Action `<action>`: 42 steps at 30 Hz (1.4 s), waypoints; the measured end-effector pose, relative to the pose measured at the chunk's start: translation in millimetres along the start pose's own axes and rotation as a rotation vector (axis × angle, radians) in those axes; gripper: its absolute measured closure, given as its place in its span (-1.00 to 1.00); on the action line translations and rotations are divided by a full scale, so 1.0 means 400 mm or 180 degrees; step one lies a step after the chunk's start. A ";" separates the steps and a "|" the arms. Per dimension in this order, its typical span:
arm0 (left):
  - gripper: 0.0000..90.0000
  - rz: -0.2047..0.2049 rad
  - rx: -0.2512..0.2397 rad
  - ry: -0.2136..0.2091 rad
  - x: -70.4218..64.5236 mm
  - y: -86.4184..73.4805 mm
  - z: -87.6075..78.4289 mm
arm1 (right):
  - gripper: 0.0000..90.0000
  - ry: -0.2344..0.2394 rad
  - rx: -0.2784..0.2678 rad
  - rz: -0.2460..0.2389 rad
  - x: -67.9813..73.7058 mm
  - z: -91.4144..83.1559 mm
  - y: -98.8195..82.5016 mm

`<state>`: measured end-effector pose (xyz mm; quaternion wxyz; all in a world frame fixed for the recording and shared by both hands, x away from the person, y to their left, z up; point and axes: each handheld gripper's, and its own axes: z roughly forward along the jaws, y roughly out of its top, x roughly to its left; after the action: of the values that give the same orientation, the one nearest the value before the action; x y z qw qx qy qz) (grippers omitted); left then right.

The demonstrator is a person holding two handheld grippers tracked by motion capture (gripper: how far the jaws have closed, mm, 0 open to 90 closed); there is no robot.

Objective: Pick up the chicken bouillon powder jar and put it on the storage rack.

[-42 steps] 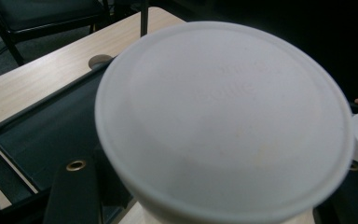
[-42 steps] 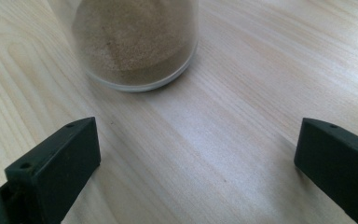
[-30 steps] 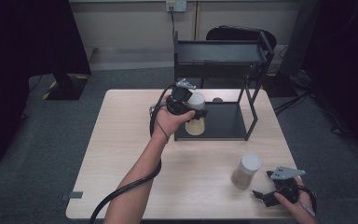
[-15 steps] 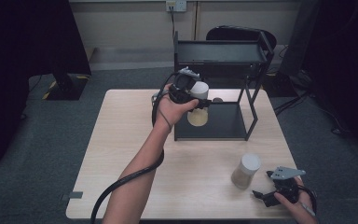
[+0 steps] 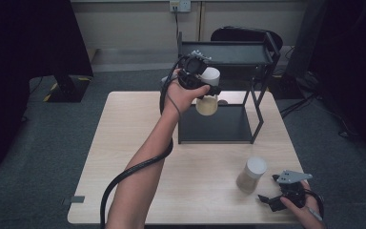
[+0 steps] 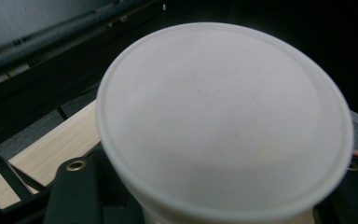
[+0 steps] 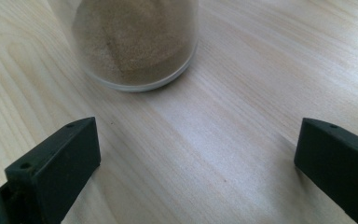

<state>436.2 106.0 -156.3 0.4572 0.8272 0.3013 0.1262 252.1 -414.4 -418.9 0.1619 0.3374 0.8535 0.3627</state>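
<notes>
My left gripper is shut on a white-lidded jar of pale powder, held in the air in front of the black two-level rack, between its lower and top shelves. The jar's white lid sits right before the camera in the left gripper view. A second jar of brown powder with a white lid stands on the table at the front right. My right gripper rests low near the table's front edge, open, just right of that jar, with nothing between its jaws.
The wooden table has bare room on its left half and in front of the rack. The rack's lower shelf is a dark flat plate. A black chair stands behind the rack. The left gripper's cable hangs along the forearm.
My left gripper has lifted its jar up from the rack's lower shelf toward the top shelf. The right gripper and the brown jar have stayed put.
</notes>
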 end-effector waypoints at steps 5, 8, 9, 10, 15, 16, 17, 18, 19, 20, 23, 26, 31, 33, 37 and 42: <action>-0.23 0.0003 -0.0005 -0.0006 0.002 0.031 -0.013 | -1.00 0.0000 0.0000 0.0000 0.000 0.000 0.000; -0.23 0.0025 -0.0012 0.0013 -0.001 0.050 -0.020 | -1.00 0.0000 0.0000 0.0000 0.000 0.000 0.000; -0.23 0.0022 -0.0009 0.0023 -0.003 0.058 -0.022 | -1.00 0.0001 0.0000 0.0001 0.000 0.000 0.000; -0.23 0.0026 -0.0003 0.0029 -0.003 0.065 -0.024 | -1.00 0.0001 0.0000 0.0001 0.000 0.000 0.000; -0.23 0.0043 0.0003 0.0050 -0.006 0.099 -0.033 | -1.00 0.0001 0.0001 -0.0001 0.000 0.000 0.000; -0.23 0.0053 0.0004 0.0062 -0.008 0.107 -0.036 | -1.00 0.0001 0.0001 -0.0002 0.000 0.000 0.000; -0.23 0.0060 0.0002 0.0067 -0.009 0.113 -0.040 | -1.00 0.0003 0.0001 -0.0001 0.000 0.000 0.000; -0.23 0.0065 0.0005 0.0067 -0.009 0.121 -0.044 | -1.00 0.0003 0.0002 -0.0001 -0.001 0.000 0.000; -0.23 0.0053 -0.0005 0.0067 -0.009 0.126 -0.048 | -1.00 0.0004 0.0003 -0.0001 -0.001 0.000 0.000; -0.23 0.0049 -0.0010 0.0070 -0.010 0.133 -0.052 | -1.00 0.0005 0.0002 -0.0002 -0.001 0.000 0.000; -0.23 0.0091 -0.0009 0.0096 -0.017 0.155 -0.065 | -1.00 0.0008 0.0001 -0.0005 -0.002 0.000 0.000; -0.23 0.0103 -0.0021 0.0112 -0.021 0.172 -0.076 | -1.00 0.0008 0.0001 -0.0007 -0.002 0.000 0.000; -0.23 0.0095 -0.0028 0.0115 -0.024 0.194 -0.088 | -1.00 0.0008 0.0001 -0.0006 -0.002 0.000 0.000; -0.23 0.0083 -0.0035 0.0126 -0.023 0.201 -0.091 | -1.00 0.0008 0.0001 -0.0006 -0.002 0.000 0.000; -0.23 0.0063 -0.0063 0.0147 -0.017 0.213 -0.094 | -1.00 0.0009 0.0000 -0.0005 -0.002 0.000 0.000; -0.23 0.0048 -0.0058 0.0199 -0.012 0.239 -0.094 | -1.00 0.0009 0.0001 -0.0006 -0.002 0.000 0.000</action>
<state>450.8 90.5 -55.7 0.4541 0.8209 0.3081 0.1581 252.7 -414.9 -418.9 0.1609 0.3361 0.8541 0.3629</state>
